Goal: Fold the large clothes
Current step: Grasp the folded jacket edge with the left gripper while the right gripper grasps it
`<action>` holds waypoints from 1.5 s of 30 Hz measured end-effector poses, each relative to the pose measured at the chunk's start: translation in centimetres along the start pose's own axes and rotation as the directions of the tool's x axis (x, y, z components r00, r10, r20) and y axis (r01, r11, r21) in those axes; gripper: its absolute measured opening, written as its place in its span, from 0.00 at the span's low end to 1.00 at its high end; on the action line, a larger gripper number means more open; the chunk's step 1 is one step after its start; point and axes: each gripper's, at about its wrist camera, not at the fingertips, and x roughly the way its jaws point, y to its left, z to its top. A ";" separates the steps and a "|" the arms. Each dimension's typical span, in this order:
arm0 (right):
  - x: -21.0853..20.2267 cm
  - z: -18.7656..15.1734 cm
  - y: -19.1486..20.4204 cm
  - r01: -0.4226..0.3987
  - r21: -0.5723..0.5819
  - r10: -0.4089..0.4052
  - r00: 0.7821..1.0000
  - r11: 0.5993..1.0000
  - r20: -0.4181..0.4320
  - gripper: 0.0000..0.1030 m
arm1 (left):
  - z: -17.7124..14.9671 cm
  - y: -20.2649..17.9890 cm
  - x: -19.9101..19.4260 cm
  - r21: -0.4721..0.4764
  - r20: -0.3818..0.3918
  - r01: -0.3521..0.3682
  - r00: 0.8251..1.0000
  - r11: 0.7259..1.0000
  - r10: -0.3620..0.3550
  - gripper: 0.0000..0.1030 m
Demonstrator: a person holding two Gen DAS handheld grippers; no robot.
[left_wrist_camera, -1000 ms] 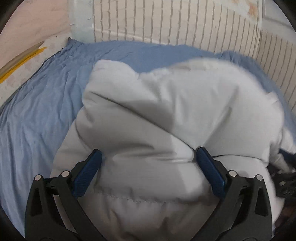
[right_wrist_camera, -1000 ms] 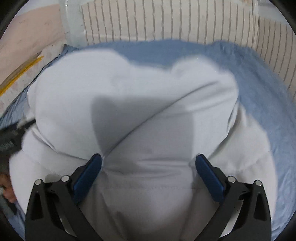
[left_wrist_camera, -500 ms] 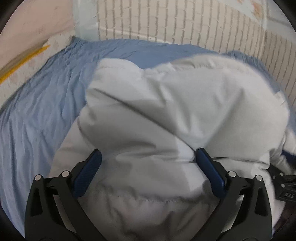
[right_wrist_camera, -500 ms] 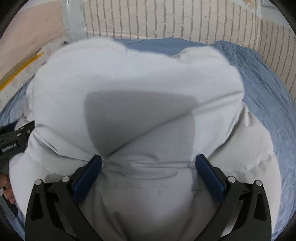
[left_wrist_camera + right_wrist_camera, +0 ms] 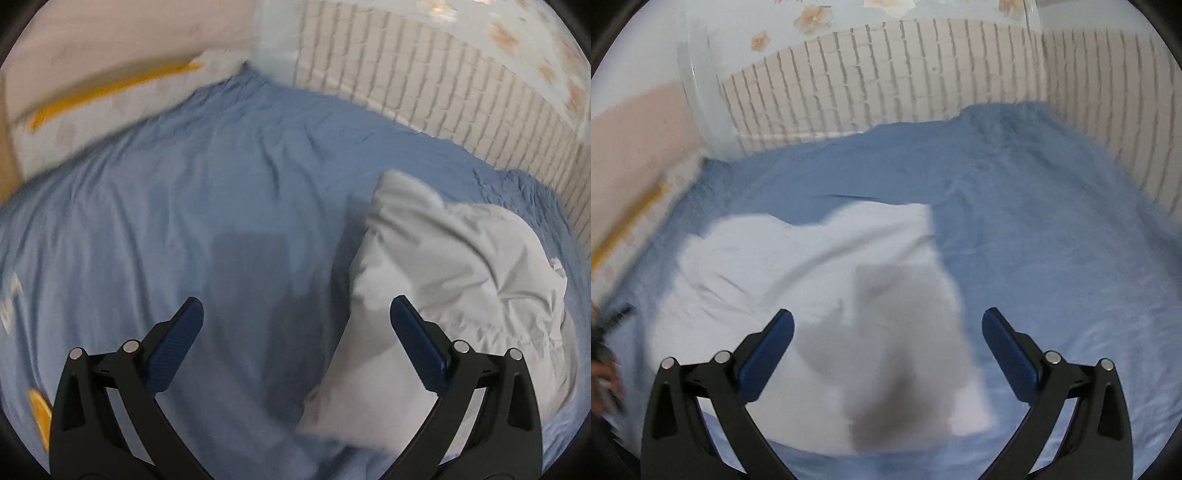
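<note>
white padded jacket (image 5: 820, 280), bunched, lying on bed

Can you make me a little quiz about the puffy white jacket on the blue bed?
1. True or false: the left gripper has its jaws shut on the white jacket.
2. What does the jacket lie on? A) a wooden floor B) a blue bedsheet C) a chair
3. Fill in: the jaws of the right gripper stand ____.

Key:
1. False. The jaws stand wide apart with nothing between them; the jacket lies off to the side.
2. B.
3. Open. The jacket lies beyond them, not gripped.
</note>
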 end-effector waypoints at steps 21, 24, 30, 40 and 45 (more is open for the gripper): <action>11.7 -2.2 -3.3 -0.078 0.084 0.096 0.966 0.993 -0.240 0.99 | -2.9 -3.5 8.4 -0.011 -0.168 0.063 0.984 0.998 -0.063 0.97; 13.2 -2.9 -3.3 -0.125 0.159 0.165 0.948 0.979 -0.270 0.99 | -3.0 -4.8 10.1 0.016 -0.174 0.071 0.982 0.997 -0.067 0.97; 16.6 -5.1 -3.4 -0.251 0.426 0.403 0.859 0.869 -0.315 0.93 | -2.7 -6.1 12.4 0.018 -0.199 0.110 0.974 0.994 -0.105 0.93; 12.3 -2.6 -0.8 -0.276 0.362 0.360 0.913 0.891 -0.192 0.23 | -2.4 -9.4 10.7 0.086 -0.152 0.242 0.962 0.966 -0.228 0.10; 5.2 1.7 0.3 -0.243 0.253 0.241 0.970 0.936 0.042 0.16 | -3.0 -10.4 9.6 0.058 -0.139 0.327 0.938 0.943 -0.317 0.08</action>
